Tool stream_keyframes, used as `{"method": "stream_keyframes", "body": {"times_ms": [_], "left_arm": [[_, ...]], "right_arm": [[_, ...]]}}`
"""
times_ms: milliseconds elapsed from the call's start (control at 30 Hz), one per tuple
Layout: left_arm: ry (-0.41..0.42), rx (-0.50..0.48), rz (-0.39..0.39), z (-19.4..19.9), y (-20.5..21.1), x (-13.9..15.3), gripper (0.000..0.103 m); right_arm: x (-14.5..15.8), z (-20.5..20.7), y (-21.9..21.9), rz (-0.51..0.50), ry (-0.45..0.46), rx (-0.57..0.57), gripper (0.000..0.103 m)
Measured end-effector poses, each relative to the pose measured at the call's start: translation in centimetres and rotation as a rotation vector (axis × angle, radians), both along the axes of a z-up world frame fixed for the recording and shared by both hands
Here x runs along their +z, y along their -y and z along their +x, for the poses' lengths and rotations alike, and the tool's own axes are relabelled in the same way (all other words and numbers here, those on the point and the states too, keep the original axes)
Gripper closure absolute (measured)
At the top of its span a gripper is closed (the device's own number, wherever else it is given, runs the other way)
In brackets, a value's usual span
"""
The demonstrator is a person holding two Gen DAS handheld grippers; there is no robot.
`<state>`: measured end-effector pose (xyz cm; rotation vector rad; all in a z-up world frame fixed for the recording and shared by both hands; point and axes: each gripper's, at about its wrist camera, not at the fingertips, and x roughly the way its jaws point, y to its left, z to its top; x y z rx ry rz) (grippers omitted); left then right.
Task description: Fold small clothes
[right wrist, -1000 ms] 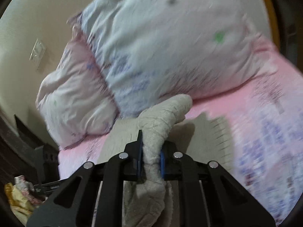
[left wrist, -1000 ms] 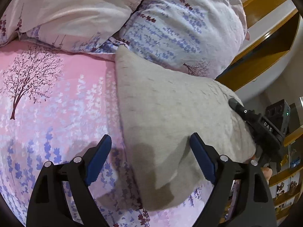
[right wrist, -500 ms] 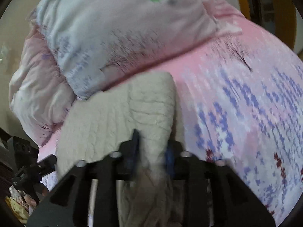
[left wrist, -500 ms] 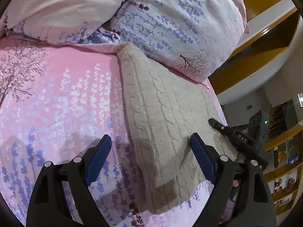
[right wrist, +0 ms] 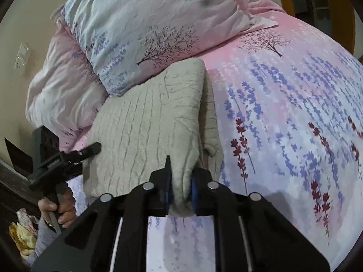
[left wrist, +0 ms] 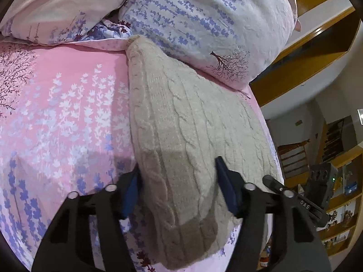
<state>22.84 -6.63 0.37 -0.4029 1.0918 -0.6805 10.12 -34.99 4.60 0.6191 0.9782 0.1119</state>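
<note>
A beige cable-knit sweater (left wrist: 186,131) lies folded on the pink floral bedsheet (left wrist: 59,117), its far end against the pillows. My left gripper (left wrist: 179,192) is open, its jaws straddling the sweater's near end from above. It also shows at the left of the right wrist view (right wrist: 90,149), beside the sweater (right wrist: 145,127). My right gripper (right wrist: 181,188) is shut on the near edge of the sweater's folded top layer. The right gripper's tip also shows at the right of the left wrist view (left wrist: 274,184).
Two floral pillows (left wrist: 204,18) lie at the head of the bed behind the sweater. A wooden headboard (left wrist: 301,52) and shelves (left wrist: 340,204) stand to the right. The sheet (right wrist: 295,124) spreads to the right of the sweater. Crumpled clothes (right wrist: 22,238) lie off the bed, lower left.
My right gripper has lowered the lifted sweater fold onto the layer beneath. My left gripper has come down closer over the sweater's near end, and its jaws have narrowed somewhat.
</note>
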Motion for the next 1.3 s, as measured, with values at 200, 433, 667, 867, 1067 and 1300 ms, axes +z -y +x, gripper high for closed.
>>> {"method": "stream_keyframes", "body": {"times_ms": [200,433,667,867,1067,1300], "left_arm": [[0.039,-0.061,0.039,-0.7,-0.1,0.3,0.057],[0.061,-0.048,0.016,-0.8,-1.3,0.6,0.041],[-0.025,0.076,-0.077,1.8,-3.4,0.6,0.021],[-0.058,0.060,-0.062,2.8,-2.2,-0.2,0.021],[-0.101,0.042,-0.111,2.8,-0.8,-0.7,0.045],[-0.085,-0.007,-0.186,1.3,-3.1,1.7,0.064]], "right_arm": [[-1.3,-1.2,-0.1,0.002,-0.025,-0.005,0.092],[-0.8,-0.7,0.5,0.055,-0.013,0.011,0.064],[0.3,5.3,4.0,0.127,0.012,-0.075,0.032],[-3.0,8.5,3.6,0.177,-0.122,-0.019,0.032],[-3.8,7.6,3.2,0.238,-0.096,0.022,0.064],[-1.4,7.0,1.8,0.371,-0.005,0.048,0.076]]}}
